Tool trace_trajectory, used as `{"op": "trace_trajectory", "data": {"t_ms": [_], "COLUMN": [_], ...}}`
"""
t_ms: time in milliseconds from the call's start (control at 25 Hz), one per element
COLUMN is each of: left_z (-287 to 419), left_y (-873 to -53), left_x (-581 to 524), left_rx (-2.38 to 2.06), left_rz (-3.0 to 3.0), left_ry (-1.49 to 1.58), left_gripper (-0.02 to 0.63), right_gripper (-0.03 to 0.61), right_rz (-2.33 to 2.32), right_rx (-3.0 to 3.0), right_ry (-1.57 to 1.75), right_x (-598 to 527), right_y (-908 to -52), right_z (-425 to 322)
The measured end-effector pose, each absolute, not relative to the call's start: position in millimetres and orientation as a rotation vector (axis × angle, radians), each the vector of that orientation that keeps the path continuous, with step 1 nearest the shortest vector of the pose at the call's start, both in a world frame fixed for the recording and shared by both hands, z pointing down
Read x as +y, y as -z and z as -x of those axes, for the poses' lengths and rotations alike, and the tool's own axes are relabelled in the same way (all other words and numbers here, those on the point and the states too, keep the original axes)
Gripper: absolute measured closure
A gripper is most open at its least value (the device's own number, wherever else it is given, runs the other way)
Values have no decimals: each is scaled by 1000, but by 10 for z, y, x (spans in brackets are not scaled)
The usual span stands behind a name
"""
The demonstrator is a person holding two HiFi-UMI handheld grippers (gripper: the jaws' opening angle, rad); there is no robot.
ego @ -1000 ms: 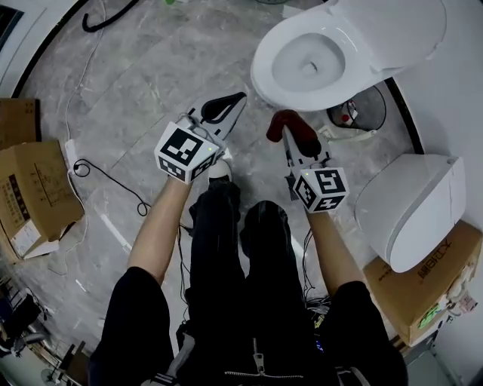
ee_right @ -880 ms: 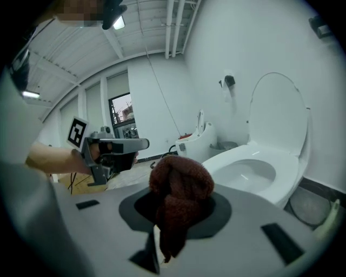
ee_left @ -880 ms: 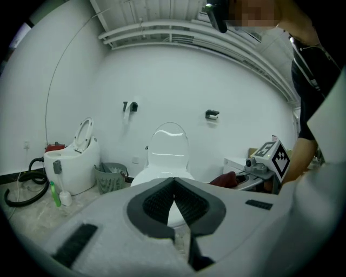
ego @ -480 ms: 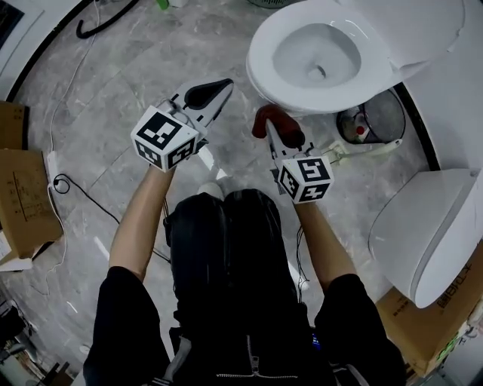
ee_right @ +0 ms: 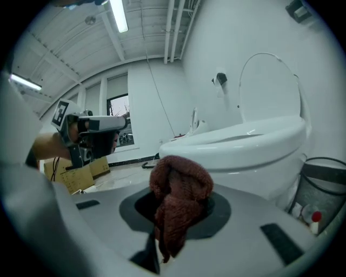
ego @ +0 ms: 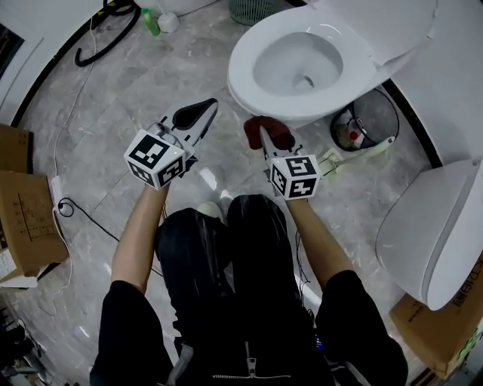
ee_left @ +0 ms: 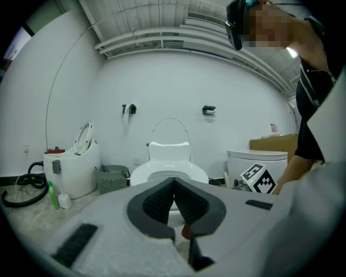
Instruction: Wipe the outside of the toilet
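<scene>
Right gripper (ego: 266, 134): my jaws pinched a cloth between them, the checkered marker cube nearest me.
Cloth (ee_right: 181, 197): dark red, with a nubby terry texture. It was bunched into a rounded lump above the black pads, and a narrower tail hung down between them.
Left gripper (ego: 198, 113): my jaws were pressed together at their tips with nothing in them. The ribbed black pads bowed outward into a teardrop outline.
Toilet (ego: 361, 69): glossy white ceramic with an oval seat around a smooth bowl, its lid raised at the far side. It stood just beyond both grippers. The cloth sat just beside its near rim, and I could not tell whether they touched.
Floor (ego: 113, 90): grey marble-veined tiles with a slight sheen.
Bin (ego: 371, 119): round and dark, of wire mesh, to the right of the toilet base. Something small and red lay inside.
Second toilet (ego: 430, 226): a white, rounded, closed shape at my near right.
Boxes (ego: 26, 219): brown cardboard, flat-sided, at my left, with a thin black cable curling beside them.
Hose (ego: 98, 45): black, looped at far left, near a green bottle (ego: 150, 21).
</scene>
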State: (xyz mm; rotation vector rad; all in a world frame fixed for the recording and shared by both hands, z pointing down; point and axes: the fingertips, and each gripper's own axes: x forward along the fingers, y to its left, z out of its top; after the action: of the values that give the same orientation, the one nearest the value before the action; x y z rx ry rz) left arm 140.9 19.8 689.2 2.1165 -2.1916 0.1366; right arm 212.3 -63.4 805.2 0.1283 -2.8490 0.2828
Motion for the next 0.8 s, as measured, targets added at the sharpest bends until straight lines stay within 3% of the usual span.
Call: {"op": "trace_trajectory", "data": {"t_ms": [800], "left_z": [-1508], "left_y": [-6978], "left_x": [-7], "left_rx": [-2185], "left_rz": [-2116], "left_ry": [-148], "left_gripper": [611], "right_gripper": [494], "right_rz": [-473], "right_rx": [-2743], "right_ry": [-260], "right_x": [-2230], "right_y": [-8160], "right_z": [-2911]}}
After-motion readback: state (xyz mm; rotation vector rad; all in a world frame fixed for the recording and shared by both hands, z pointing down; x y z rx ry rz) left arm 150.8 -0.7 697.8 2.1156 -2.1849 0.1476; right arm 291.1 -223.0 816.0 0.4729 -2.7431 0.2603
